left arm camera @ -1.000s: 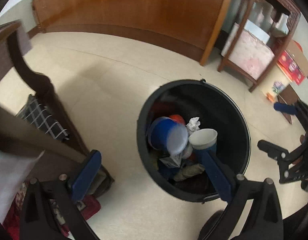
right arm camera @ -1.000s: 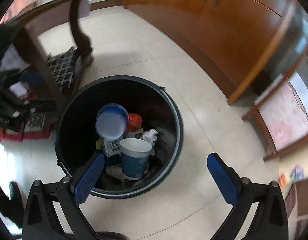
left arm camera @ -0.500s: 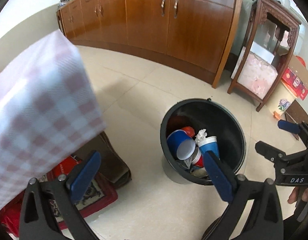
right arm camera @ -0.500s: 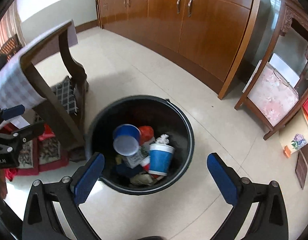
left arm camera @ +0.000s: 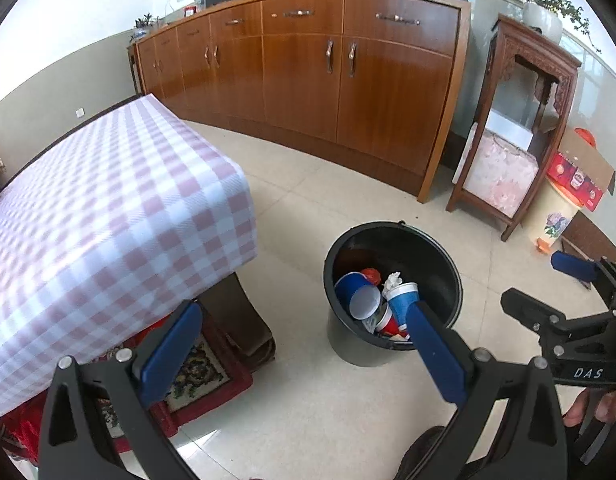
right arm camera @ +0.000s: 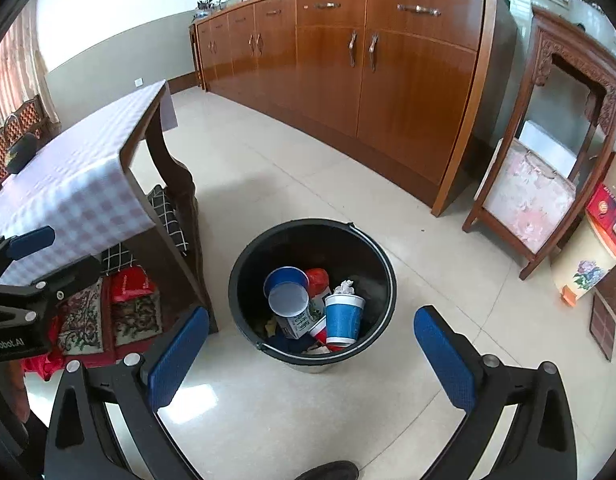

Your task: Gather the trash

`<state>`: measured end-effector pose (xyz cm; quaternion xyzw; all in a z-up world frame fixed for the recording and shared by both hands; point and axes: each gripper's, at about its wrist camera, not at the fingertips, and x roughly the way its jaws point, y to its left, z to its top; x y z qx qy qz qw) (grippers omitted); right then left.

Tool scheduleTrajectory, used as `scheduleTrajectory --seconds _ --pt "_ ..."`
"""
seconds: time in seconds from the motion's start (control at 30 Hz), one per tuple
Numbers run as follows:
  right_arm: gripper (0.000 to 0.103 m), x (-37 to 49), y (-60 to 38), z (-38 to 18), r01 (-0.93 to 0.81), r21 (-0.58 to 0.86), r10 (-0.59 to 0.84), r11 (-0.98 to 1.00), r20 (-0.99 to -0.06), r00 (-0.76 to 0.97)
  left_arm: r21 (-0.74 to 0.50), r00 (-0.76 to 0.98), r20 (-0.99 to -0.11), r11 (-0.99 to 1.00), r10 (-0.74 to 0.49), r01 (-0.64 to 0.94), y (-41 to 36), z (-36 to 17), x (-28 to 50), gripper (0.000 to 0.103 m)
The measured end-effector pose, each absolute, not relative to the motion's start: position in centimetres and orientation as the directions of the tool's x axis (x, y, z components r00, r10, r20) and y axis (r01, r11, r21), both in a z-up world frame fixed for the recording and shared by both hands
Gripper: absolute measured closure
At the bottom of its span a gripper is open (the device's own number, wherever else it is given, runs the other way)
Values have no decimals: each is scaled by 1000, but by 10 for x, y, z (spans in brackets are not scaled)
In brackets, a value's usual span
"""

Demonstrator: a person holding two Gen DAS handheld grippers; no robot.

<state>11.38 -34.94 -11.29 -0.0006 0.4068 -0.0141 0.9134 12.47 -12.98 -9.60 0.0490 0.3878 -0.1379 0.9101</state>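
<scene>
A black bucket [left arm camera: 448, 264] [right arm camera: 372, 256] stands on the tiled floor and holds trash: two blue paper cups [right arm camera: 342, 318], a red cup, a milk carton [right arm camera: 298, 322] and crumpled paper. My left gripper [left arm camera: 304, 346] hangs open and empty, high above the floor just left of the bucket. My right gripper [right arm camera: 312, 354] is also open and empty, above the bucket's near side. Each gripper shows in the other's view: the right gripper [left arm camera: 564, 284] at the right edge of the left wrist view, the left gripper [right arm camera: 32, 252] at the left edge of the right wrist view.
A table with a pink checked cloth [left arm camera: 100, 216] [right arm camera: 64, 184] stands left of the bucket, with cushions and red packets [right arm camera: 128, 292] beneath. A long wooden cabinet [right arm camera: 348, 64] lines the far wall. A carved wooden stand [right arm camera: 548, 168] and boxes [left arm camera: 580, 176] sit to the right.
Both grippers have risen well away from the bucket, which now looks smaller. The tabletop has come into view on the left. Both stayed open.
</scene>
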Motion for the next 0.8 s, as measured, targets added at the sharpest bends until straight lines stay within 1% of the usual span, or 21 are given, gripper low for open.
scheduleTrajectory --seconds 0.17,0.4,0.57,0.8 --pt "0 96 -342 -88 37 -23 -43 999 -717 696 -9 685 -698 960 -207 281 -125 -80 112 0" --pt "0 64 -331 -50 86 -26 -82 996 -667 740 19 738 -645 962 -196 271 -116 -46 85 0" --pt "0 37 -318 -18 128 -55 -135 990 -601 788 27 778 -598 966 -191 258 -107 -25 64 0" --pt "0 18 -296 12 103 -63 -120 993 -564 817 31 816 -552 973 -175 230 -92 -6 44 0"
